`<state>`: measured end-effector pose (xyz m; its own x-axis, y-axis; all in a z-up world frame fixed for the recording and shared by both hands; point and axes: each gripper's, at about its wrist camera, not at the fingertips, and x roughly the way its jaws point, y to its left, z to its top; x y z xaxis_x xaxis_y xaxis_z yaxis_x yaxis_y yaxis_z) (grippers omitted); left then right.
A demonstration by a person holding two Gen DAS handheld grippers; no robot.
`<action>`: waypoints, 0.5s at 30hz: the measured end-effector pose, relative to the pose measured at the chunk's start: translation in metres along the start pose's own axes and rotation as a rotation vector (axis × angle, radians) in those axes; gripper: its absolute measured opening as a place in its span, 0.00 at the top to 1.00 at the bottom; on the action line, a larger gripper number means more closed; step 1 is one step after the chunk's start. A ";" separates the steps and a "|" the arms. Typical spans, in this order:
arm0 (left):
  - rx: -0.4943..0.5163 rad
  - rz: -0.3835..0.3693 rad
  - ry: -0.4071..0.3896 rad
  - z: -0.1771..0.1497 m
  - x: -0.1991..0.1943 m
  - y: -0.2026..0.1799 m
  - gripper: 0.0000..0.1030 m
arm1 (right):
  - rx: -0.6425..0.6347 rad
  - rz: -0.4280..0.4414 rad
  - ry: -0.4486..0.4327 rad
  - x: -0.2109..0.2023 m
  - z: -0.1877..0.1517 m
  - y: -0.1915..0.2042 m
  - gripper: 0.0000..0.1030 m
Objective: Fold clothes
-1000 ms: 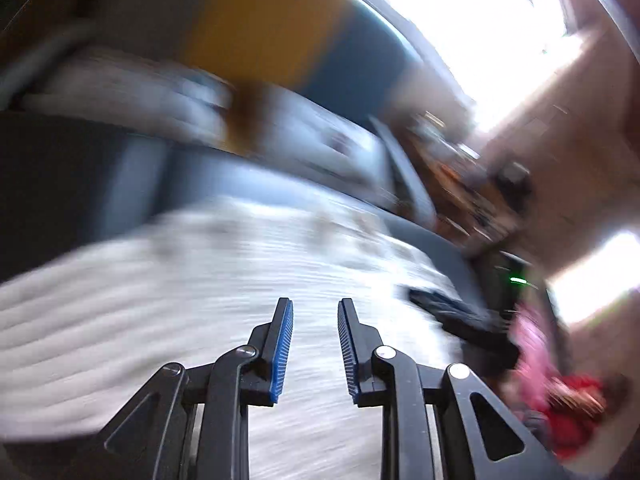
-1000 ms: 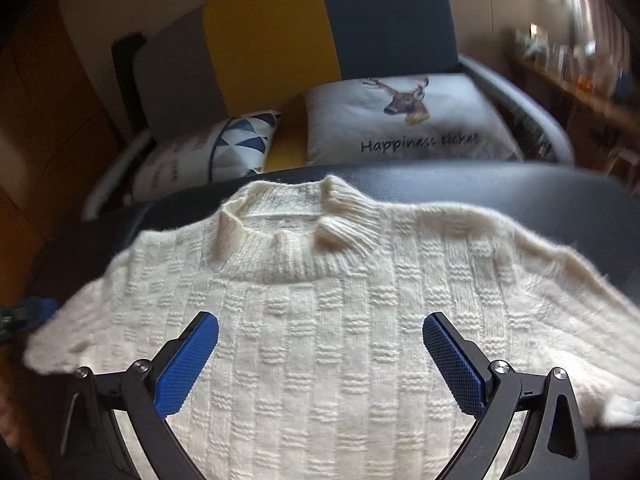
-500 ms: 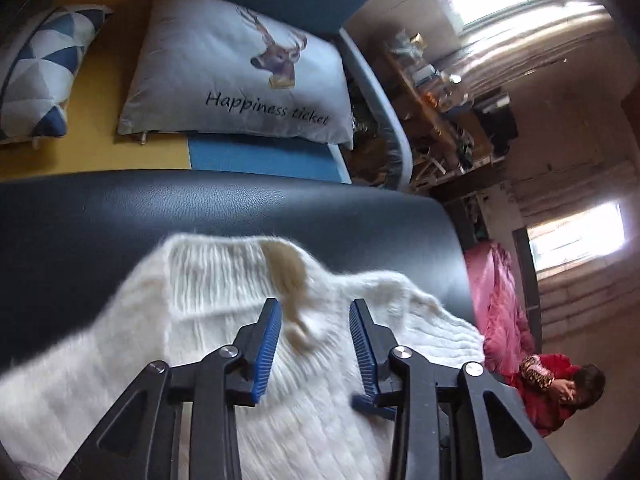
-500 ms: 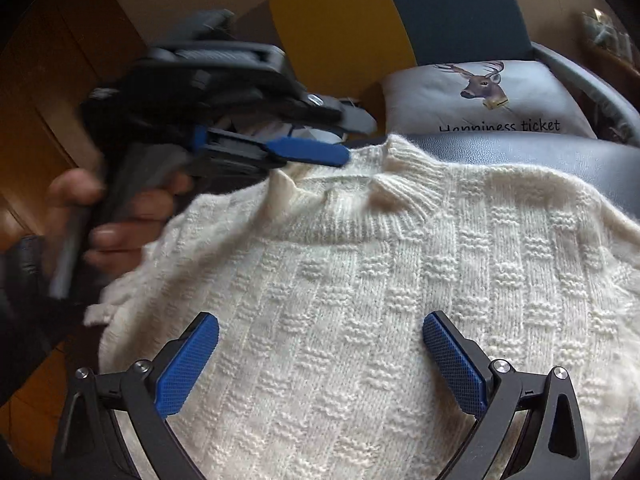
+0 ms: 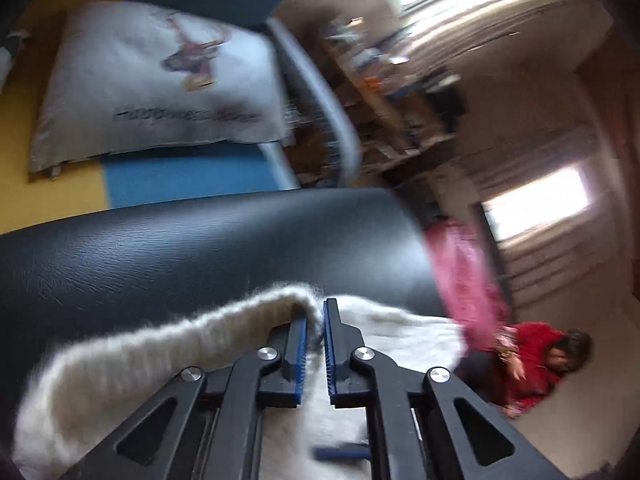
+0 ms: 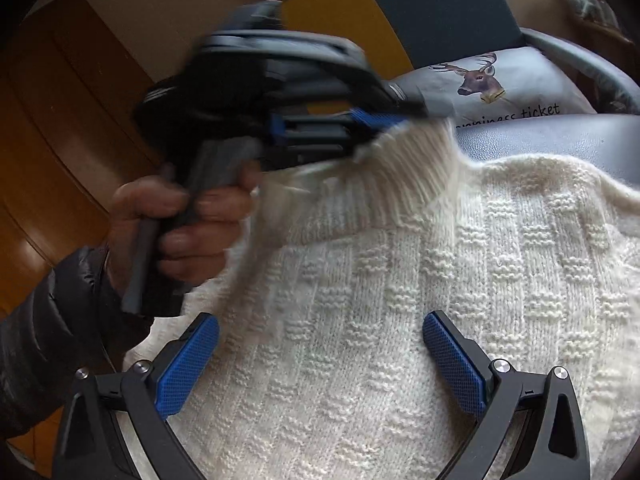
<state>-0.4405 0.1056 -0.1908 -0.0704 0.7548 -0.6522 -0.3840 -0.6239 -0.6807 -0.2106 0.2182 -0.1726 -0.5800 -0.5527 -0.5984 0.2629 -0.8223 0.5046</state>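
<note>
Cushion lettering blurred; left gripper clamped on white sweater collar; right gripper spread wide above the knit

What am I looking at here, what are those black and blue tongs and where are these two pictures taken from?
There is no robot: a person holds a hand-held claw in each hand, and each claw carries a camera looking forward along its two blue-padded fingers. One picture is from the left claw, whose fingers are pinched shut on the ribbed collar of a cream knitted sweater. The other is from the right claw, wide open above the sweater's front and holding nothing. That view also shows the person's left hand gripping the other claw's handle. The sweater lies on a black padded surface. Behind it is a deer-print cushion on a chair.
</note>
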 end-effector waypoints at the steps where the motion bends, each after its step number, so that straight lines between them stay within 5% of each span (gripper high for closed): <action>1: -0.009 0.054 0.013 0.001 0.006 0.006 0.95 | -0.003 -0.005 0.001 0.000 0.000 0.001 0.00; 5: -0.041 0.080 0.016 0.002 0.006 0.017 0.94 | 0.000 -0.001 0.001 -0.001 0.000 0.001 0.00; 7: -0.062 0.078 -0.003 -0.001 -0.008 0.015 0.82 | 0.005 0.005 0.000 -0.002 0.001 0.000 0.00; 10: -0.082 0.072 -0.078 -0.008 -0.041 0.014 0.78 | 0.017 0.019 -0.002 -0.003 0.001 -0.002 0.00; 15: -0.091 0.243 -0.258 -0.065 -0.116 0.019 0.73 | 0.062 0.014 0.044 -0.008 0.013 0.005 0.00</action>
<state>-0.3802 -0.0071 -0.1497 -0.3838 0.6016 -0.7006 -0.2448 -0.7978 -0.5510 -0.2146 0.2205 -0.1568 -0.5417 -0.5708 -0.6170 0.2215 -0.8050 0.5503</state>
